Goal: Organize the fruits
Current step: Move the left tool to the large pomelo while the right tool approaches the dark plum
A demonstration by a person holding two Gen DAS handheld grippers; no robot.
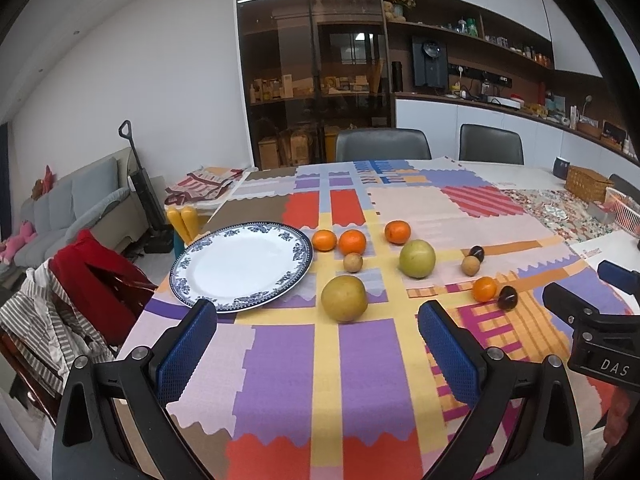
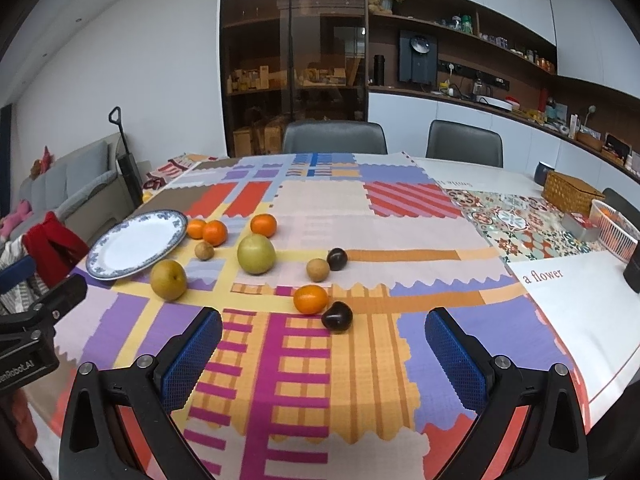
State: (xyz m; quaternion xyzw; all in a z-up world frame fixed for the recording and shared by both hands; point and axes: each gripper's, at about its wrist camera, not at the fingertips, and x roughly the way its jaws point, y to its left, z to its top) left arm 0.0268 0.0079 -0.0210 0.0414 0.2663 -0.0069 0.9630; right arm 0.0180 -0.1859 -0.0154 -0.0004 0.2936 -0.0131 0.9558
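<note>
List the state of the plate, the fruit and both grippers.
Plate: on the tablecloth, nothing on it.
Oranges: four, all loose on the cloth, none on the plate.
Pears: two, loose on the cloth.
Dark plums: two, loose on the cloth.
Left gripper: open, holding nothing.
Right gripper: open, holding nothing.

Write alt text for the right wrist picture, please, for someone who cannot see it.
Ten loose fruits lie on a colourful patchwork tablecloth beside an empty blue-rimmed plate: oranges, pears, small brown fruits and dark plums. The right gripper, blue fingers open, hovers over the near edge, holding nothing.
</note>
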